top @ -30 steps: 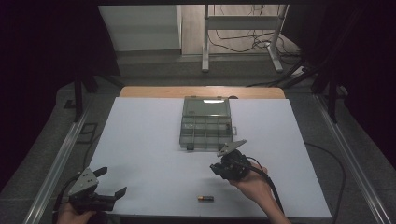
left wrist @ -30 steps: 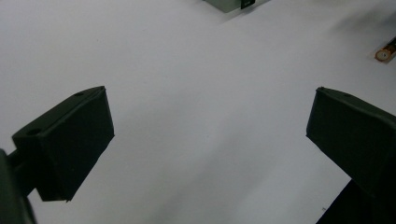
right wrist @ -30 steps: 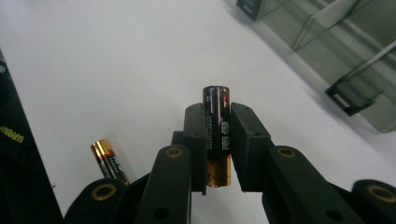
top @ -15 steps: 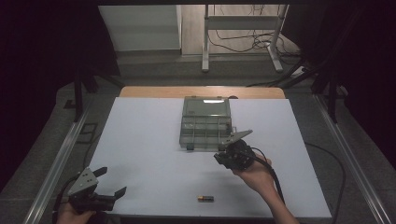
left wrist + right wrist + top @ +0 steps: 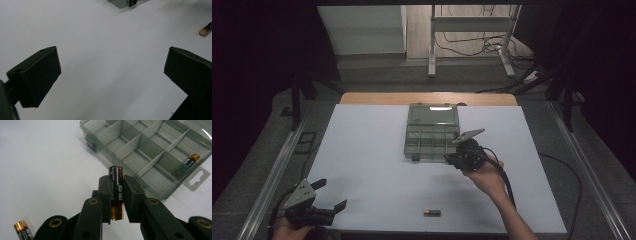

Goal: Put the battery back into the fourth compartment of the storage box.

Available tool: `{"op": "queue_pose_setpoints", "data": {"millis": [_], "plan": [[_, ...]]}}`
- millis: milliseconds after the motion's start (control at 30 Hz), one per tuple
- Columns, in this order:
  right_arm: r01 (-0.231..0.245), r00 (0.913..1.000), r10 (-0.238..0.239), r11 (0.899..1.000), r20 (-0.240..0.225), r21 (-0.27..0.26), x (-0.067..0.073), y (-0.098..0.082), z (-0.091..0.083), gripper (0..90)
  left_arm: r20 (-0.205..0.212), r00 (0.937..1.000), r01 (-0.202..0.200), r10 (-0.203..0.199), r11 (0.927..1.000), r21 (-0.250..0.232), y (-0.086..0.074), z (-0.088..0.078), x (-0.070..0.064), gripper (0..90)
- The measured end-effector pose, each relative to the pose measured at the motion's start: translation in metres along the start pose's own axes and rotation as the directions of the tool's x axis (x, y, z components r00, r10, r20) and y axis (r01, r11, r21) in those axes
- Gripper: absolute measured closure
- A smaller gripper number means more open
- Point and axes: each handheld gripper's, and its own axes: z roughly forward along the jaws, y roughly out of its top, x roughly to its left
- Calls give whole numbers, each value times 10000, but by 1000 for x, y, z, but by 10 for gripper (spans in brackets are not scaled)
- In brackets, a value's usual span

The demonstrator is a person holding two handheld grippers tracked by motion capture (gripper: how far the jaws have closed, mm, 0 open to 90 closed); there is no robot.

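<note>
The clear smoke-grey plastic compartment box [image 5: 150, 152] holds one black-and-copper battery [image 5: 190, 160] at its three-o'clock end. The right gripper [image 5: 117, 195] pinches another black-and-copper cylindrical battery [image 5: 116, 187] upright; the left gripper [image 5: 112, 72] stands spread wide.

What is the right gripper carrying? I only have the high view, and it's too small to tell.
Observer: A battery, clamped upright between its jaws.
Operator: Anything in the box already?
Observer: Yes, one battery in the box, in a compartment by the hang-tab edge of the organizer box.
Operator: And the left gripper?
Observer: The left gripper has its jaws wide apart with bare table between them; the loose battery lies beyond its jaw.
</note>
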Motion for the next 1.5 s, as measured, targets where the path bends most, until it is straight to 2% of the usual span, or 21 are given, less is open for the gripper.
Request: {"op": "queue_pose_setpoints", "data": {"millis": [167,633,900,1200,1500], "plan": [[-132,9999,133,9999,62,-56,-6,4,1,765,2,10000,-18,18,10000,15,0,0,0,15],[-389,9971,398,9991,648,-155,-29,25,9,766,4,10000,-57,57,10000,35,0,0,0,16],[-614,9951,632,9978,763,-249,-40,37,16,765,12,9999,-107,107,9999,35,0,0,-1,17],[-858,9891,854,9963,1199,-19,-54,53,31,765,43,9999,-151,151,9999,35,0,0,-1,19],[-1424,9761,1372,9896,1687,189,-75,57,50,765,73,9998,-193,193,9998,18,0,0,-1,19]]}}
